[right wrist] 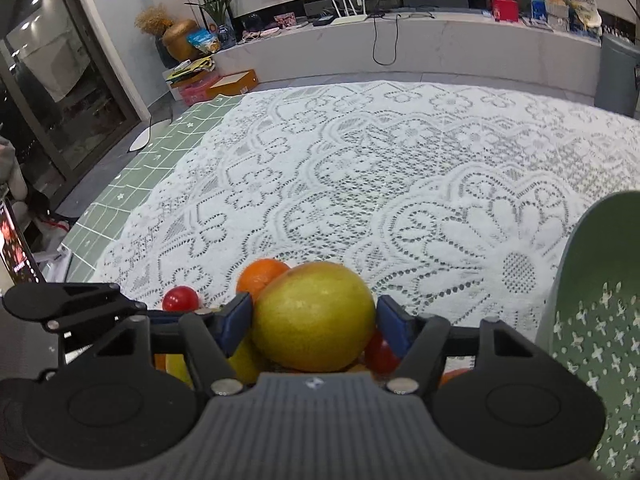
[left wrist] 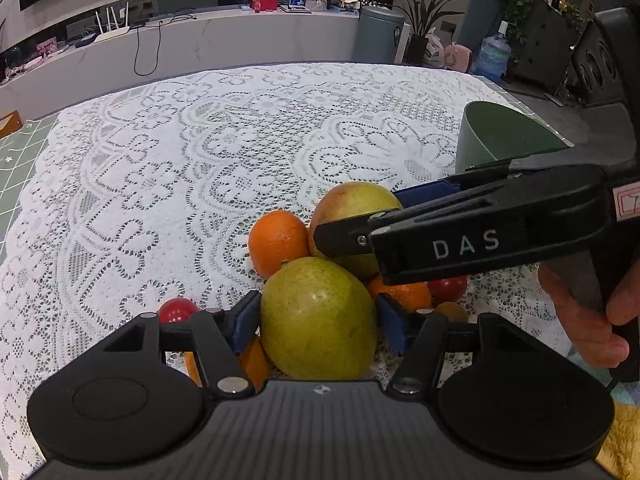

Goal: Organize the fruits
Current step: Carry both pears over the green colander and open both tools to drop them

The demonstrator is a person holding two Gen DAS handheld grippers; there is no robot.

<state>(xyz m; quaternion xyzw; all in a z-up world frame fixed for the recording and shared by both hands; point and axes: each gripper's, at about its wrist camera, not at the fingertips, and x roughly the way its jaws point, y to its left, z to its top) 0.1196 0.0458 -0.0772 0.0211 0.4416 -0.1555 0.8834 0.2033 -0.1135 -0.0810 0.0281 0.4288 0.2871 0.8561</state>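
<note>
Lace-covered surface [left wrist: 168, 152], fruit heaped lower centre. Left claw [left wrist: 318, 322] pinches green mango [left wrist: 318, 320]; right claw [right wrist: 316, 322] seemingly grips yellow mango [right wrist: 314, 316]. Next: lift toward green basket [right wrist: 592, 320].

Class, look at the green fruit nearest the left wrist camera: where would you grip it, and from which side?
Grip the green fruit across its widest middle, coming from above and the near side. Its rounded flanks are bare left and right, where the left tongs already straddle it; oranges crowd behind.

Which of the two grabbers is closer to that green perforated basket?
Right. The right gripper, closed around a yellow-green mango, sits beside the green perforated plastic basket; the left gripper is farther, across the fruit pile.
</note>
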